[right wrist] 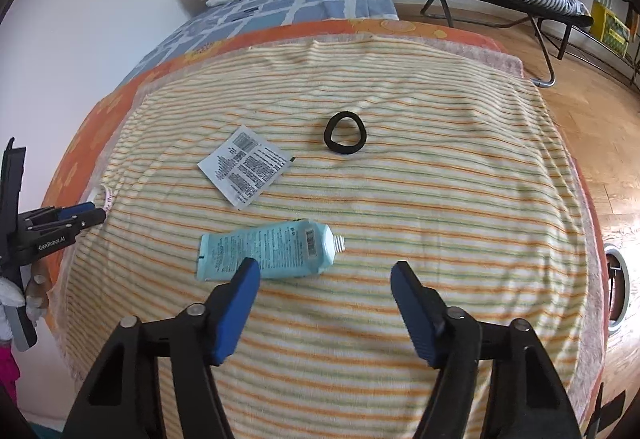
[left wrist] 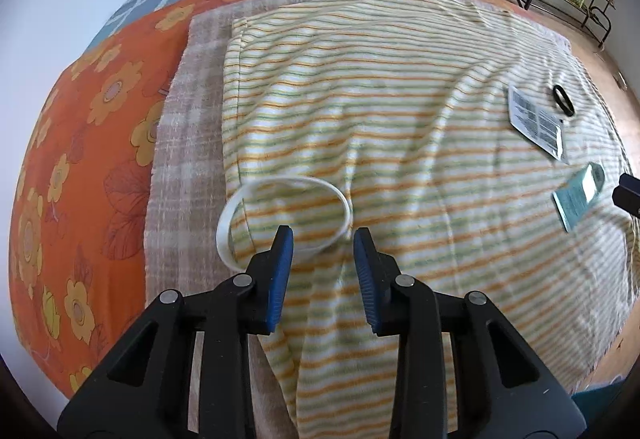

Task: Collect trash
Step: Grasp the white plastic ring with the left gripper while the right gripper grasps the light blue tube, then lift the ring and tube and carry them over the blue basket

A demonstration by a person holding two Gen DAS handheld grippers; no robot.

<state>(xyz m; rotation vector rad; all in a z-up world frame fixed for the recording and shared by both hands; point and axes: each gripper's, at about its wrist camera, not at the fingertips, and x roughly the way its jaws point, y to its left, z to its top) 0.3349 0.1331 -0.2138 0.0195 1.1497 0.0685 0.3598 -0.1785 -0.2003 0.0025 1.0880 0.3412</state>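
I am looking at a bed (right wrist: pixel 496 39) wearing a striped towel (right wrist: pixel 400 199). Lying on the towel are a white ring (left wrist: pixel 280 215), a printed sachet (right wrist: pixel 244 165), a black hair tie (right wrist: pixel 344 137) and a light-blue tube (right wrist: pixel 276 251).

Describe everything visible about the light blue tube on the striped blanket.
The light blue tube is a squeezed-flat plastic tube with dark print and a barcode label. Its white threaded nozzle has no cap and points right in the right wrist view; the crimped end is at the left. It lies flat on the striped blanket, just beyond the right gripper, whose open jaws do not hold it.
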